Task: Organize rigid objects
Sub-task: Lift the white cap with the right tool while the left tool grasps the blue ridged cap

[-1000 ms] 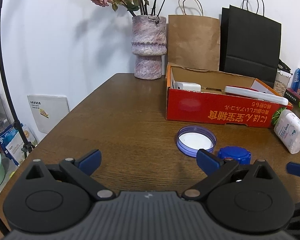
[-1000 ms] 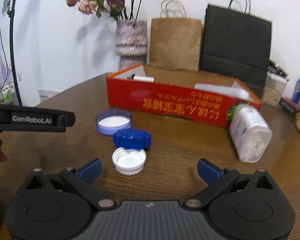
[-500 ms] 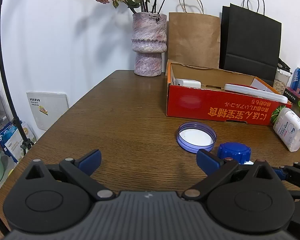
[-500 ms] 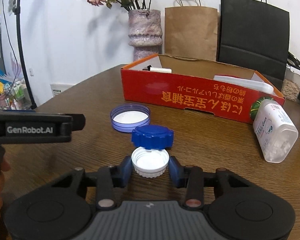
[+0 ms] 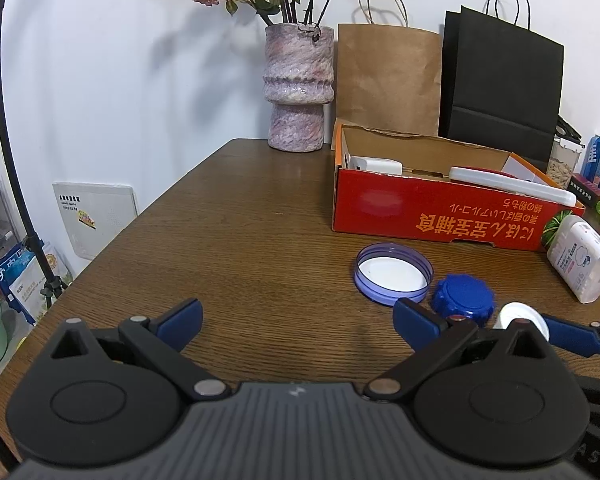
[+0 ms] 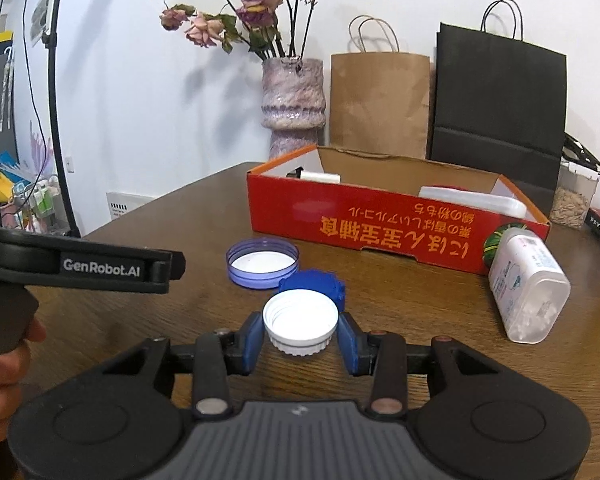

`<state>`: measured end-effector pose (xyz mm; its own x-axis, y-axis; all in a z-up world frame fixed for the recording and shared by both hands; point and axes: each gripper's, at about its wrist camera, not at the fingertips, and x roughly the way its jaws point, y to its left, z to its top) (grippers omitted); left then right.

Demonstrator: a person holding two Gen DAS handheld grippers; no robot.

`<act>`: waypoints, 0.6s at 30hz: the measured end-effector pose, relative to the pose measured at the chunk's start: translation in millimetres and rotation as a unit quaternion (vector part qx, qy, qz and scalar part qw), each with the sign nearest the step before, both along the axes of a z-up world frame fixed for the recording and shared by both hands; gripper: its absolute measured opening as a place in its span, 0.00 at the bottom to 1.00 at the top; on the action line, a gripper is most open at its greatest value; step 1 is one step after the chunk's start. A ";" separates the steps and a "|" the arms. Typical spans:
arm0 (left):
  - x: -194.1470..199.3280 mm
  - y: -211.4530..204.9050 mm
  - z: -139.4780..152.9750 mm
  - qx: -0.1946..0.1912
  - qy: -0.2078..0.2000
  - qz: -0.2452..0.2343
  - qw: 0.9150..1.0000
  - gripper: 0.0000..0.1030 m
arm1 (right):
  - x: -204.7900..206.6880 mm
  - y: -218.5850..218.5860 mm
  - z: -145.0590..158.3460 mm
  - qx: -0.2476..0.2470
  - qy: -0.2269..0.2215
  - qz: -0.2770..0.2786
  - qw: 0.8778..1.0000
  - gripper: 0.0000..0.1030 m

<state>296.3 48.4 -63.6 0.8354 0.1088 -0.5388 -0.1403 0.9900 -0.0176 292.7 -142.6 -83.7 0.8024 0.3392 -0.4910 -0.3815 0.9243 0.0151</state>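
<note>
While right gripper clamps white cap, left gripper gapes empty over table

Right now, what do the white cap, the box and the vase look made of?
White cap: moulded plastic, it seems, semi-gloss; ribbed skirt, thread rings inside. Box: cardboard, red printed outside, raw brown inside; torn edge. Vase: likely glazed ceramic or stone-look; mottled pink-grey, shiny highlights. Can't tell which.
</note>
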 end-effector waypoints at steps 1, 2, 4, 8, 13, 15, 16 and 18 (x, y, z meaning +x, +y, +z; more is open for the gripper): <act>0.0 0.1 0.0 0.000 0.000 0.000 1.000 1.00 | -0.7 -1.5 0.4 0.002 -0.001 -0.001 1.000 0.38; -0.1 0.1 0.0 0.000 0.000 -0.001 1.000 1.00 | -1.1 -3.1 0.7 0.003 -0.002 -0.001 1.000 0.38; -0.5 -0.5 -0.5 0.002 -0.001 -0.002 1.000 1.00 | -1.8 -5.5 1.0 0.005 -0.004 -0.003 1.000 0.38; -1.0 -2.8 -2.0 0.005 -0.003 -0.002 1.000 1.00 | -2.4 -10.8 1.9 0.006 -0.007 -0.006 1.000 0.38; -0.9 -8.9 -3.4 0.006 -0.002 -0.006 1.000 1.00 | -0.1 -21.4 2.6 0.006 -0.011 -0.009 1.000 0.38; 0.0 -12.0 -4.0 0.007 0.000 -0.008 1.000 1.00 | 1.1 -26.6 2.8 0.005 -0.013 -0.010 1.000 0.38; 0.4 -14.2 -4.3 0.006 0.001 -0.010 1.000 1.00 | 1.7 -29.1 2.8 0.005 -0.014 -0.010 1.000 0.38; 1.1 -19.2 -5.2 0.006 0.004 -0.014 1.000 1.00 | 3.0 -34.6 3.0 0.006 -0.015 -0.010 1.000 0.38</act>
